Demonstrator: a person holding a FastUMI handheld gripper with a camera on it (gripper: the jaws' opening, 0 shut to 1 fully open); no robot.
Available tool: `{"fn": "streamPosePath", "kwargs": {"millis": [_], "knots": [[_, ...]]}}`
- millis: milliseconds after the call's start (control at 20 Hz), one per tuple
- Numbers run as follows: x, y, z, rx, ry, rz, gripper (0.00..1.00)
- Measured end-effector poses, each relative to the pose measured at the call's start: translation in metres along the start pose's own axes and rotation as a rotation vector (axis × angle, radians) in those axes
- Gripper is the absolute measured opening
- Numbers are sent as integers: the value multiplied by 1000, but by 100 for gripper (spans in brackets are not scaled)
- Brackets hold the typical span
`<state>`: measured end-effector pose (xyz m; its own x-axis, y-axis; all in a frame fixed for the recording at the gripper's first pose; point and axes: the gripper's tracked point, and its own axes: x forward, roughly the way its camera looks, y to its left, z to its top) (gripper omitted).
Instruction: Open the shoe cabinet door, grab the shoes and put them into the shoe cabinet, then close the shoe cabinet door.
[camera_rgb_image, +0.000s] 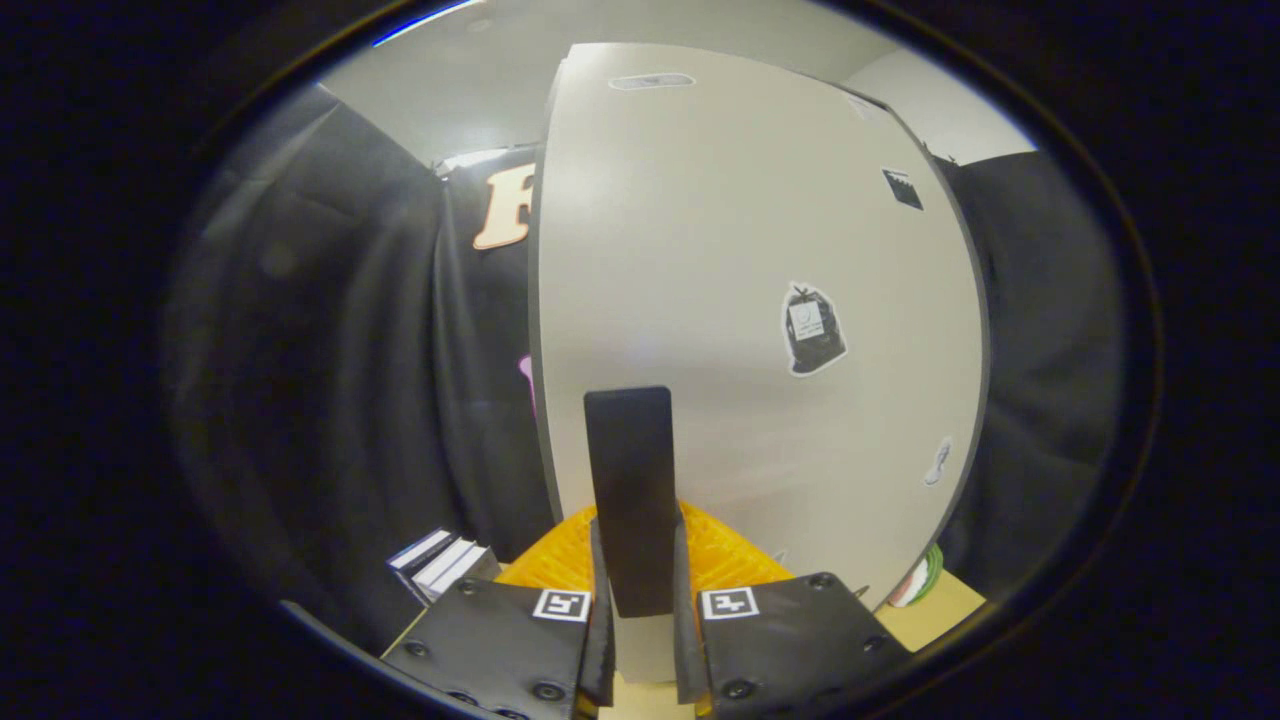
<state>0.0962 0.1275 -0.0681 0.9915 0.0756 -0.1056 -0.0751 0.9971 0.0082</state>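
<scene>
Now the claw (640, 640) is clamped on the black handle (630, 490) of the shoe cabinet door (750, 250).

The gripper view rides low behind the gripper (640, 600), looking forward along its fingers, very near the shoe cabinet door (740, 300). It faces the door's pale panel, perhaps tilted slightly upward.

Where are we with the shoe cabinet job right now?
In hand: the gripper is shut on the dark door handle of the pale cabinet door, one finger on each side. I cannot tell whether the door is being opened or closed, nor whether the shoes are inside. Left at least: finishing this door move.
</scene>
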Motion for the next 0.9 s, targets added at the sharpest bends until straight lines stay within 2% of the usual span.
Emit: {"fn": "streamPosePath", "kwargs": {"millis": [400,600,900], "knots": [[-77,-35,4,6,27,102,26],[-100,-61,5,13,38,148,26],[-129,-106,8,28,28,170,25]]}}
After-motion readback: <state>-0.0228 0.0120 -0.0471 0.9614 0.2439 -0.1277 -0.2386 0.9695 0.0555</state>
